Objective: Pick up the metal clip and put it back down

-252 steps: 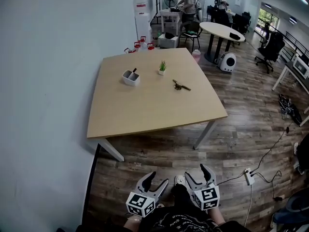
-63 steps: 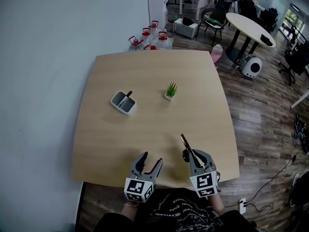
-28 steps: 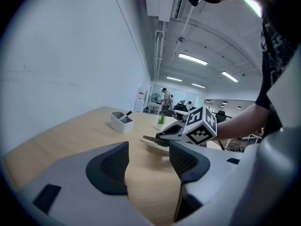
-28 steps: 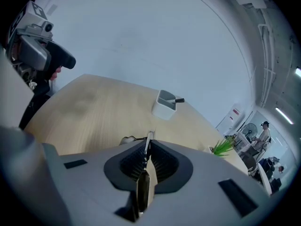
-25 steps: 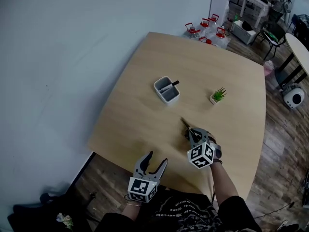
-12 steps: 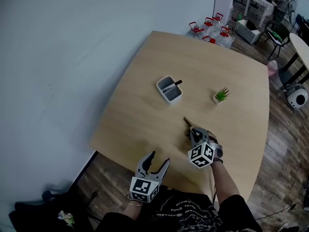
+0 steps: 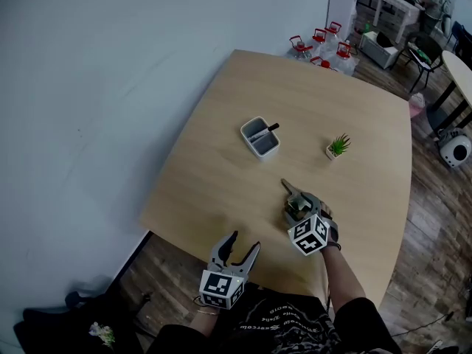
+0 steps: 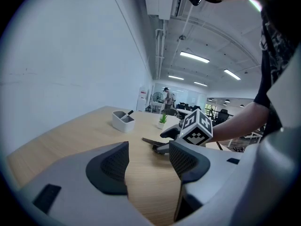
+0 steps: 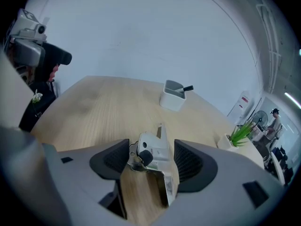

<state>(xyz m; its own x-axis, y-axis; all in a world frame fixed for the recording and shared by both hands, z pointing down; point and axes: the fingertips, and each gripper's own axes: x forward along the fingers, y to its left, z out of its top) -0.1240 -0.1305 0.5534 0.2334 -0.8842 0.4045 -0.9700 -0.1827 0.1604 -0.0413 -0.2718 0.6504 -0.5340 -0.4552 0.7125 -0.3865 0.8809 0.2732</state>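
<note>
While the right gripper (image 7: 297,203) hangs over the counter (image 7: 221,175) with its jaws spread wide, having just been opening, the metal clip (image 9: 153,150) lies on the wood between them. The left gripper (image 7: 245,240) hovers at the near edge, jaws apart, nothing between. Well beyond the clip stand a white pen tray (image 7: 259,137) and a small potted plant (image 7: 338,146) — both apart from it.

Most of the metal clip (image 7: 286,187) is hidden in the head view. The white holder's (image 7: 259,139) dark item is too small to identify.
</note>
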